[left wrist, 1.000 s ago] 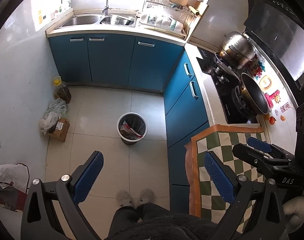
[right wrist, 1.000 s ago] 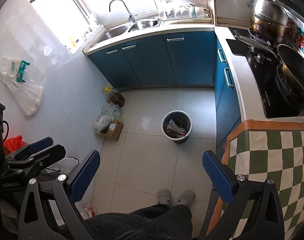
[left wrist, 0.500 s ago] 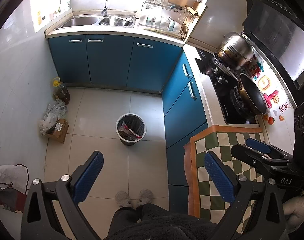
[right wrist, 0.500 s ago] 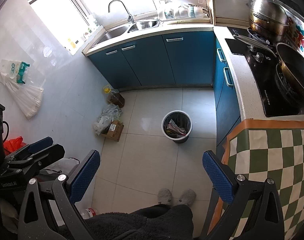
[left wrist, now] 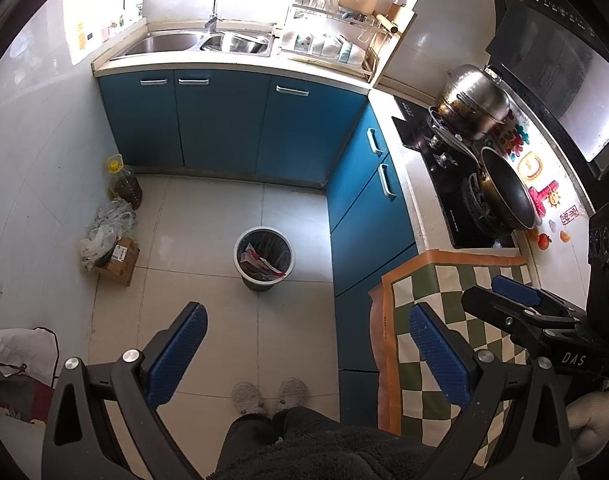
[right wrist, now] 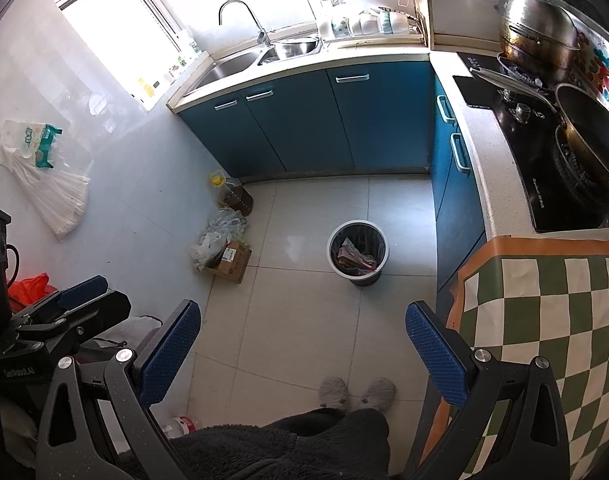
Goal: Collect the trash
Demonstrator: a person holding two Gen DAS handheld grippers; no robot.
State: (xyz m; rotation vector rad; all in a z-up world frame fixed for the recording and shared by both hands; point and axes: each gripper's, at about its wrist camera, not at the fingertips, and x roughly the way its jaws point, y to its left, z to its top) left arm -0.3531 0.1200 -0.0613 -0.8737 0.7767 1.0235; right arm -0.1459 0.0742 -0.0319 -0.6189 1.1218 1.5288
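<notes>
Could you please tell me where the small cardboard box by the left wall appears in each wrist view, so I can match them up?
Left wrist: the cardboard box lies at left of centre, on the floor tiles against the wall, under crumpled plastic bags.
Right wrist: the box lies slightly left of centre, nearer the middle.
Shared landmark: the trash bin stands to its right in both.

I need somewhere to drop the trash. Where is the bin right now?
The bin stands on the tiled floor mid-kitchen in both views, ahead of the person's slippers, left of the blue cabinets, right of the cardboard box.
</notes>
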